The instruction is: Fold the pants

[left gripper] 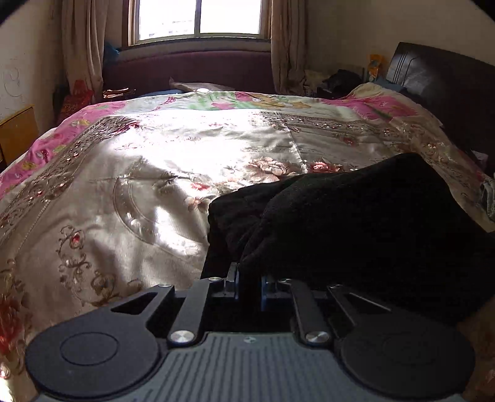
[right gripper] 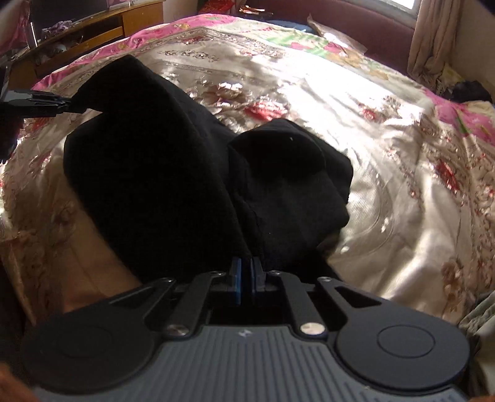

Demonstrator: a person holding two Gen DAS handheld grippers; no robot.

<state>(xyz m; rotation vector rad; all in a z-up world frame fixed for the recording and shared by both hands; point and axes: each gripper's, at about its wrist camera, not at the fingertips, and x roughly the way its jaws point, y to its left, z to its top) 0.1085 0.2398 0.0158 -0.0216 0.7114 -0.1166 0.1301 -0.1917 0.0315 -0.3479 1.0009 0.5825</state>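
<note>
Black pants [right gripper: 148, 173] pinched by left tongs [left gripper: 249, 283] and right tongs [right gripper: 246, 275], lifted off bed [left gripper: 123, 191] for folding over.

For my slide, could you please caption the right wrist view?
Right gripper pinching black pants on a floral bedspread.

Floral satin bedspread [left gripper: 161, 160], sunlit window [left gripper: 198, 18], dark headboard [left gripper: 442, 89].

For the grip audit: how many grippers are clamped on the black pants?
2. The left gripper pinches the pants at one edge; the right gripper pinches another edge, nearer the bedspread's middle.
</note>
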